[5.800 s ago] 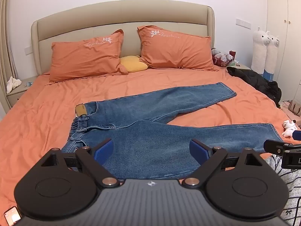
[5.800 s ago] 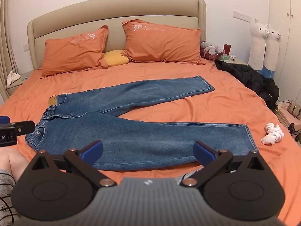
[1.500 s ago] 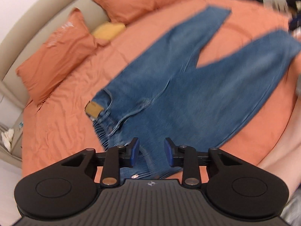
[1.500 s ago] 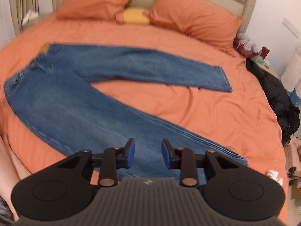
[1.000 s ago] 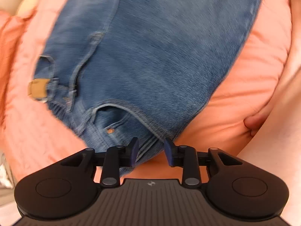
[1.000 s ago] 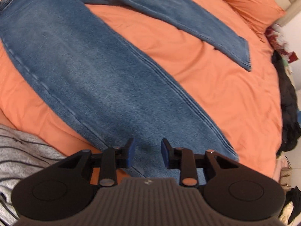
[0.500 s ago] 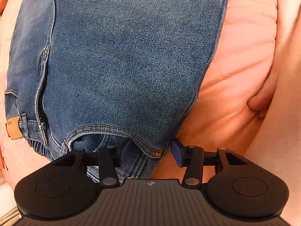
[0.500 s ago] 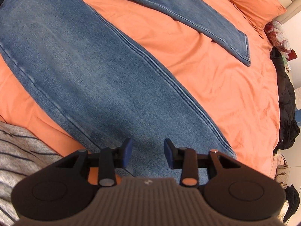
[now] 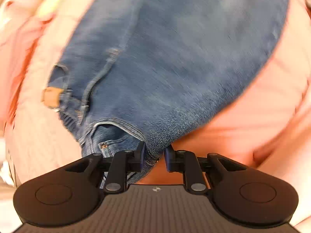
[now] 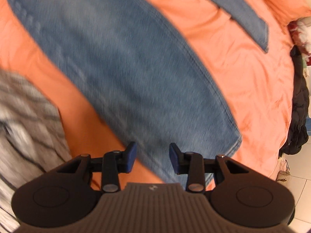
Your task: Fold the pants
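Both views are smeary, and the far ends of our jeans (image 9: 175,58) run out of frame at 12 o'clock on the orange bed sheet (image 9: 262,106). Our left gripper (image 9: 154,154) now pinches the waist corner it straddled half a second ago; our right gripper (image 10: 152,156) stays spread over the leg's edge.

Item: blue denim jeans (image 9: 175,58)
Pose: spread flat on the orange bed (image 10: 243,73), legs apart in a V
Waist: tan leather patch (image 9: 51,97), pocket corner bunched
Near leg: hem (image 10: 231,145) at the bed's edge
Far leg: angled away
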